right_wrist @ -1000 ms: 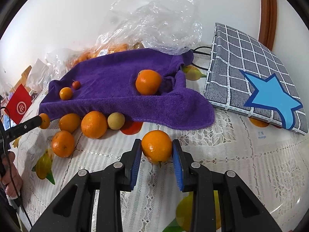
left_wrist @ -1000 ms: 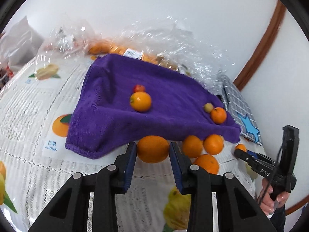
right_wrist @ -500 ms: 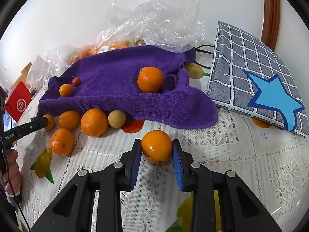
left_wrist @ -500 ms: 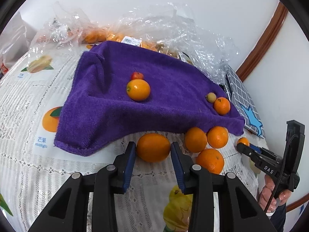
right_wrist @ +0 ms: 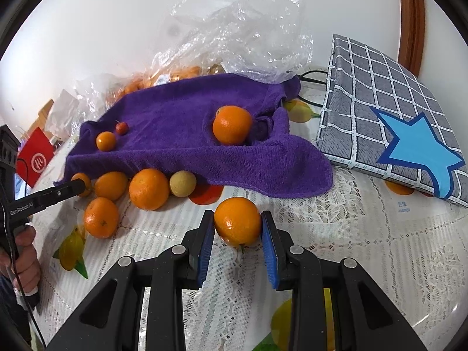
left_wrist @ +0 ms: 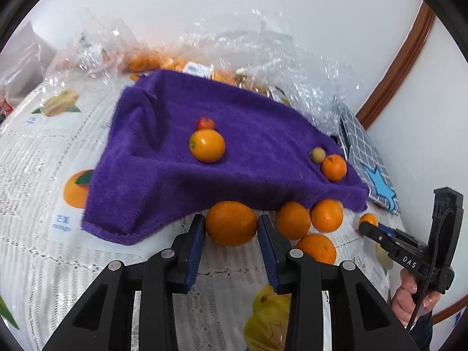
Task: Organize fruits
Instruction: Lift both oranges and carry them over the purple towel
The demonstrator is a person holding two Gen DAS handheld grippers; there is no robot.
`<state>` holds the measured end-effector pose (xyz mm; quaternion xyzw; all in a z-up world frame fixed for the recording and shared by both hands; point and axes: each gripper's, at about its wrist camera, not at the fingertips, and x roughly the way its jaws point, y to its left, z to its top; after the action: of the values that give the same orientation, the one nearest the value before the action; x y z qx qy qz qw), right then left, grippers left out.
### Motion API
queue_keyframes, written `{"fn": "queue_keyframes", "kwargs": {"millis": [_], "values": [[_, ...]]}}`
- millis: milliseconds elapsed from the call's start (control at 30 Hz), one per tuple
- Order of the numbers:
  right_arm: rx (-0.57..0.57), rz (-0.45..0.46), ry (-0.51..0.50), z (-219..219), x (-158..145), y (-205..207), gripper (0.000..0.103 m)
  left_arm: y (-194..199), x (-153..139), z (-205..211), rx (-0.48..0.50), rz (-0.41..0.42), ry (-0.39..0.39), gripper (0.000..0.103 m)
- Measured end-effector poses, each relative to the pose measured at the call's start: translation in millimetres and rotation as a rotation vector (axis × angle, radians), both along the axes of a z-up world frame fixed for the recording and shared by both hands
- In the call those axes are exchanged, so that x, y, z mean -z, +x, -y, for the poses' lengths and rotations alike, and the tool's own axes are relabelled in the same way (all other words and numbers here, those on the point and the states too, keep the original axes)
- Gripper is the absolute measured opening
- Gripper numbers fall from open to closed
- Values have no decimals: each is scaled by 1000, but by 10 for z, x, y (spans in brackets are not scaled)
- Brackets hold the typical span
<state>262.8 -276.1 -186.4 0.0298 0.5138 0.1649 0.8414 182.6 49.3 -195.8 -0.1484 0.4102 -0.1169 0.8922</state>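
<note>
Item 1: left tool [left_wrist: 231, 228], jaws clamped on a large orange [left_wrist: 231, 223] at the near hem of the purple towel [left_wrist: 263, 158]. In right-wrist view we see only its tip [right_wrist: 77, 185], by a small fruit.

Item 2: right tool [right_wrist: 237, 228], jaws pinching a mandarin [right_wrist: 237, 225] over the lace-covered surface [right_wrist: 365, 248], just short of the towel edge.

Item 3: on towel, left view: orange [left_wrist: 207, 145] w/ small red fruit [left_wrist: 205, 123] touching behind it; pale round fruit [left_wrist: 318, 154] beside another mandarin [left_wrist: 333, 167] near the right hem.

Item 4: loose on surface, right view: three oranges [right_wrist: 149, 188] grouped w/ a yellowish fruit [right_wrist: 182, 183] along the towel's front edge.

Item 5: clear plastic bags [right_wrist: 242, 38] behind towel, holding more orange fruit; count unclear.

Item 6: grey checked cushion, blue star [right_wrist: 389, 122], to the right of the towel.
</note>
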Motion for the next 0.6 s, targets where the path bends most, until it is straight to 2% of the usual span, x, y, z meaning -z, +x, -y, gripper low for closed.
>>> {"fn": "queue_keyframes", "kwargs": {"millis": [133, 300, 433, 600], "values": [[12, 14, 8, 11, -24, -12, 32, -71, -66, -92, -45, 47, -14, 35], [15, 31, 52, 17, -108, -25, 32, -157, -157, -118, -46, 93, -2, 35], [3, 62, 93, -35, -288, -5, 32, -147, -292, -221, -63, 117, -29, 35], [-12, 124, 88, -234, -525, 190, 32, 39, -609, -317, -92, 185, 40, 35]]}}
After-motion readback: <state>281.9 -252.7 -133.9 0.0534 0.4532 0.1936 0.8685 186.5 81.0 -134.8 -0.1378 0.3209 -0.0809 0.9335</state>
